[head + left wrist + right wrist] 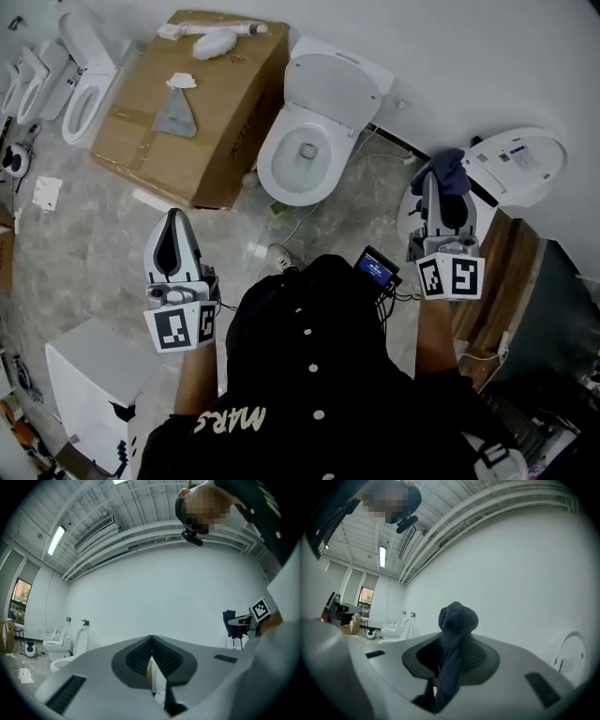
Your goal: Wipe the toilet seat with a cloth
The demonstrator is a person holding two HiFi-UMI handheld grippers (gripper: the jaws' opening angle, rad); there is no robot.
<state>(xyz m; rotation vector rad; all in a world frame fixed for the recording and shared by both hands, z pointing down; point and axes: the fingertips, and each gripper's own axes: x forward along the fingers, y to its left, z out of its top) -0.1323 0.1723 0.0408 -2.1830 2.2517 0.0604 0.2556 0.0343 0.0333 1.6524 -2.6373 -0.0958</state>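
the right gripper (439,192) is clamping a bunched dark blue cloth (450,170); the left gripper (174,223) is sitting closed on nothing. the toilet seat (272,157) is lying far centre, well apart from the cloth. i'm judging that the cloth is needing to meet the rim flat. only the head view is showing that toilet, and only the right gripper view is showing the cloth's tail hanging between the jaws.

The cloth (449,170) is dark blue, the toilet (275,156) white, the cardboard box (225,103) brown, the floor (84,244) mottled grey, the left gripper (174,217) pale grey with black pads and black-and-white square markers.
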